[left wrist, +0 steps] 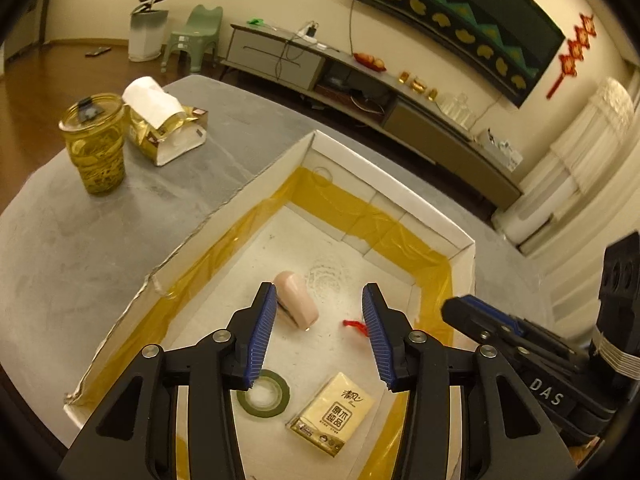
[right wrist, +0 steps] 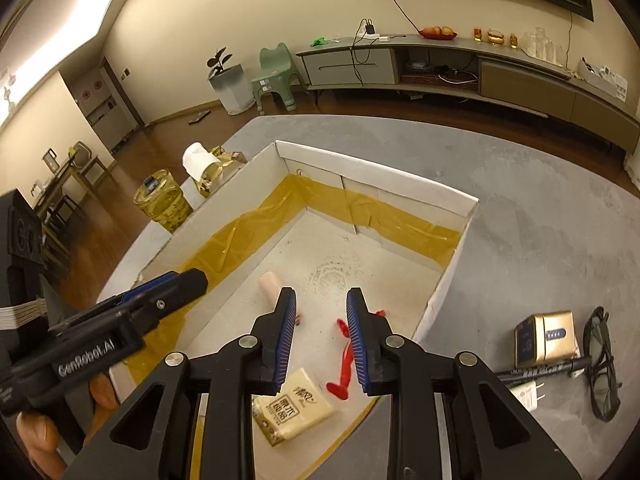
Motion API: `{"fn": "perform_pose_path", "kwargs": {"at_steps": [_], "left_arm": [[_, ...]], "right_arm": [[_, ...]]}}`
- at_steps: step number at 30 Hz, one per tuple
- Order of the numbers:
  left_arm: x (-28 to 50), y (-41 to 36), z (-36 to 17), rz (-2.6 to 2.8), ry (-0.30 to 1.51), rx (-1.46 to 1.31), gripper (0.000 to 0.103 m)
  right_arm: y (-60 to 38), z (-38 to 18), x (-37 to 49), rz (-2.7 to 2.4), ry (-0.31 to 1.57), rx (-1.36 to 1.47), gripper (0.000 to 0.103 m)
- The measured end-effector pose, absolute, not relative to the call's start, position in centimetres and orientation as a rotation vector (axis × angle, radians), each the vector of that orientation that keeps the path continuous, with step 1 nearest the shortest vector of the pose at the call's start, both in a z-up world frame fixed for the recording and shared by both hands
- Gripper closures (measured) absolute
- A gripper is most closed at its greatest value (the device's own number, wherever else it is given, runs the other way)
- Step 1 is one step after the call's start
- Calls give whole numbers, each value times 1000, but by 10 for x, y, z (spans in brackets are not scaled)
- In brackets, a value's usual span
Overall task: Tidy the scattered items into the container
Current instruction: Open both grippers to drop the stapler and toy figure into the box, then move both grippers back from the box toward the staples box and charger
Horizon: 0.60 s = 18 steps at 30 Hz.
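Box (left wrist: pixel 224 208) of white card, open-topped, yellow tape along its inner seams, set on grey table (left wrist: pixel 80 240); near end cut off by both views. Left gripper (left wrist: pixel 319 292) held above the box floor, jaws well apart, nothing between the pads. Just beside its left finger, lying on the floor of the box: pale pink stapler-like thing (left wrist: pixel 298 300), near end partly hidden by that finger. Nearer in the box: green tape roll (left wrist: pixel 264 396), left half covered by the gripper body, and tan tissue pack (left wrist: pixel 332 412) to its right. Right gripper (right wrist: pixel 321 294) likewise over the box, jaws apart by a narrower gap, pads pressing on nothing. Below it, on the box floor: thin red thing (right wrist: pixel 340 384), middle masked by the right finger, kind hard to make out. Not yet in the box, on the table to the right: gold carton (right wrist: pixel 546 338), dark-framed glasses (right wrist: pixel 602 364), black pen (right wrist: pixel 536 372), white plug (right wrist: pixel 528 394) half hidden behind the gripper. Far left of the box: yellow jar (left wrist: pixel 94 144) and white roll in torn gold wrapping (left wrist: pixel 160 120). Fingers of the person's hand just visible at the near left edge of the right wrist view.
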<state>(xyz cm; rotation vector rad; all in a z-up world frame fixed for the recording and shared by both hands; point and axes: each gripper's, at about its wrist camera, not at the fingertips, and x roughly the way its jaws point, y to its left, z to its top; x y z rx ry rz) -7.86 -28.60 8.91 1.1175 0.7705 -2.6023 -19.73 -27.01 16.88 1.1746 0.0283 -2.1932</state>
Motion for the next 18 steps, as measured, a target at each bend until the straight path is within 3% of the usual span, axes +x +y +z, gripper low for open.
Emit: {"fn": "perform_pose_path", "kwargs": {"at_steps": [18], "left_arm": [[-51,-223,105,-2625,586,1156,56]], "right_arm": [[-211,193,-128,-2018,-25,1002,74]]}}
